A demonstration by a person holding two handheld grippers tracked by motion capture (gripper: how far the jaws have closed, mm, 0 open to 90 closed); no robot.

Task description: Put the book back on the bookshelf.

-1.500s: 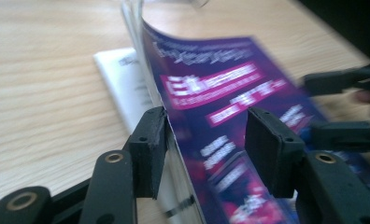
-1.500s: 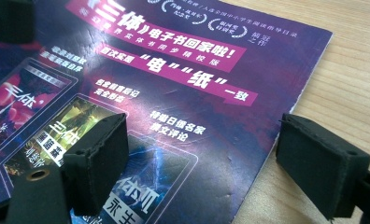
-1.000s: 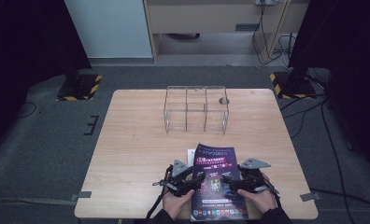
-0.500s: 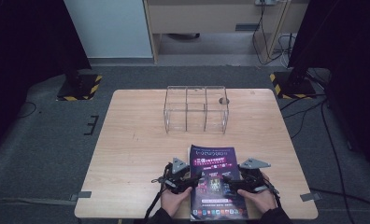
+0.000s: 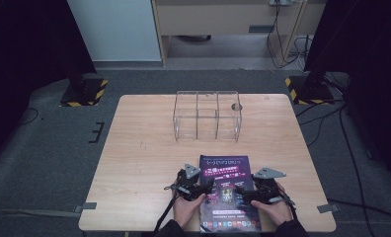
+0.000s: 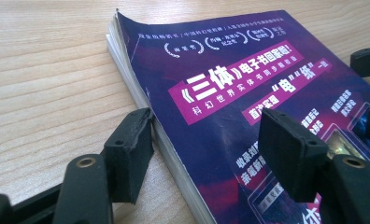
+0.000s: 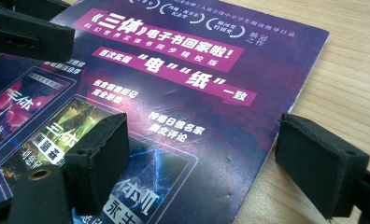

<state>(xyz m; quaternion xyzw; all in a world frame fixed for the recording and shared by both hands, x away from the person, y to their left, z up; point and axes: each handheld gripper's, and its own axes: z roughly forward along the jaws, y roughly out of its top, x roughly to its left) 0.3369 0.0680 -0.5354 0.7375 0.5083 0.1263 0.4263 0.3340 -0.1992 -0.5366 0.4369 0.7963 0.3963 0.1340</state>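
On the wooden table (image 5: 134,163), the clear rack (image 5: 207,116) stands empty (both tools (image 5: 196,186) (image 5: 255,190) spread beside the magazine (image 5: 228,190)).

High view looks down; both claw views closely share the magazine (image 6: 230,93).

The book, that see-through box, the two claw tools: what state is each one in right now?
Book: closed, lying flat on the table, top corner of the cover curling up.
Clear box: upright, compartments empty.
Left gripper: jaws open and just widened, straddling the book's page edge.
Right gripper: jaws open, straddling the book's other edge, not pinching it.
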